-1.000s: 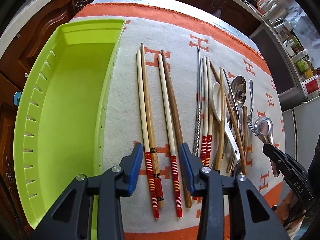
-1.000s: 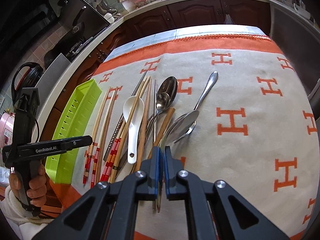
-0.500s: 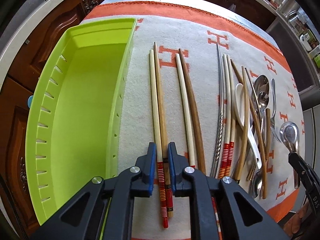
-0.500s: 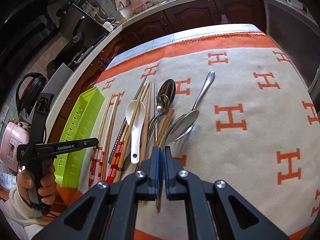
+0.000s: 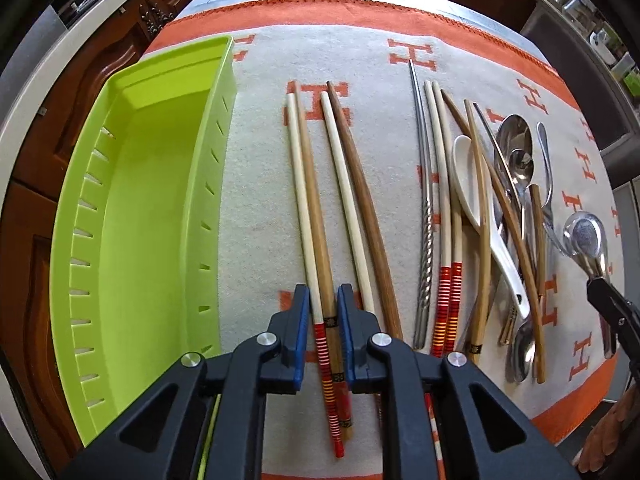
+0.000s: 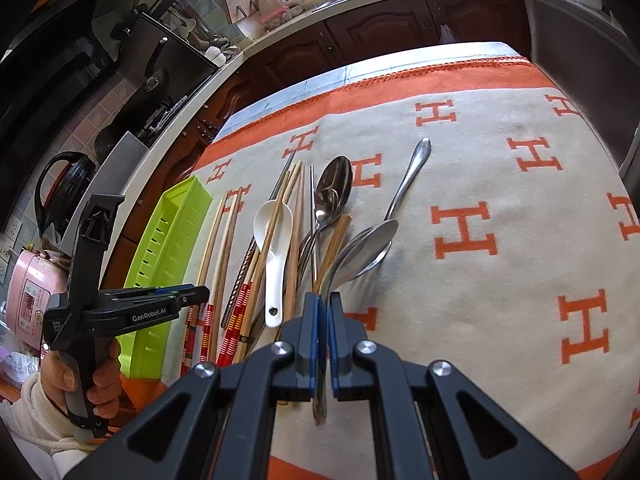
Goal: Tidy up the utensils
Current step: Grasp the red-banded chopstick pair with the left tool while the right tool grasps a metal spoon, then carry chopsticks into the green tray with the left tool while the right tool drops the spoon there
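My left gripper (image 5: 323, 300) is shut on two chopsticks (image 5: 310, 204), one cream with a red striped end, one light wood, near their thick ends. A second cream and brown pair (image 5: 352, 200) lies just right of them. The lime green tray (image 5: 132, 216) lies empty to the left. My right gripper (image 6: 323, 308) is shut on a steel spoon (image 6: 368, 248) by its handle, bowl held above the cloth. It also shows in the left wrist view (image 5: 586, 236). More chopsticks (image 5: 444, 208), a white ceramic spoon (image 5: 472, 184) and metal spoons (image 5: 516, 148) lie piled at the right.
A cream cloth with orange H marks (image 6: 464, 232) covers the table. A lone steel spoon (image 6: 412, 168) lies beyond the pile. Dark wood cabinets (image 6: 380, 40) and a kitchen counter stand behind. A pink rice cooker (image 6: 28, 292) sits far left.
My left gripper closed from wide open onto the leftmost two chopsticks and moved slightly forward. My right gripper lifted the steel spoon a little higher above the cloth.
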Motion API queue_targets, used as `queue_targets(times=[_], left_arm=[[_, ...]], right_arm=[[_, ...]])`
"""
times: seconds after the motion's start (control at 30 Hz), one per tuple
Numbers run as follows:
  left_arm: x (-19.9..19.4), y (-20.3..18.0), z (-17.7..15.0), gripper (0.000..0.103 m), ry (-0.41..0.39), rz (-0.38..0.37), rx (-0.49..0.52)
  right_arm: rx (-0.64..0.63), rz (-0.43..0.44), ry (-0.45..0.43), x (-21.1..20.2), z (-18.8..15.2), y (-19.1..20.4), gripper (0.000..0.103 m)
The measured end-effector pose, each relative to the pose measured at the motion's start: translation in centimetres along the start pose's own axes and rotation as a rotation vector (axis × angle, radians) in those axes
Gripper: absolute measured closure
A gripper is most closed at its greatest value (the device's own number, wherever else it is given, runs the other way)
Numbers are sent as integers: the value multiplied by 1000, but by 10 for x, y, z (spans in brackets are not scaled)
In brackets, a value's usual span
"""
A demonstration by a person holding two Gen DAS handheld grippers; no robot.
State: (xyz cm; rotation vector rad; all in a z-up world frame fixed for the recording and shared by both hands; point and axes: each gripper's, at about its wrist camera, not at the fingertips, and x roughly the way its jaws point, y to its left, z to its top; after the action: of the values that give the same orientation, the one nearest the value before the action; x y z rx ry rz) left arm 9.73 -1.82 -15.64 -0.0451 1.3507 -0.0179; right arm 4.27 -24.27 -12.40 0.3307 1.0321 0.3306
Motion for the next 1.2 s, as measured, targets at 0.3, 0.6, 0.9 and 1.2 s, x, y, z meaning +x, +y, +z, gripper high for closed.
queue_targets(times=[0.3,0.6,0.9,1.2], left_arm=[[-22,-5,-6,94,-68,-27,4],[-65,16,-13,94,-148,-43,12],[-110,73,-28,94,-236,-2,-23],[-82,135,-42,94,-216,44,-94]], right_arm=[[2,-7,-5,-5,-1,1,99],[-25,-4,-18,-16,2,21,99],[-140,36,-26,-19,11,84,99],[-228,162,28,20,28,179,99]])
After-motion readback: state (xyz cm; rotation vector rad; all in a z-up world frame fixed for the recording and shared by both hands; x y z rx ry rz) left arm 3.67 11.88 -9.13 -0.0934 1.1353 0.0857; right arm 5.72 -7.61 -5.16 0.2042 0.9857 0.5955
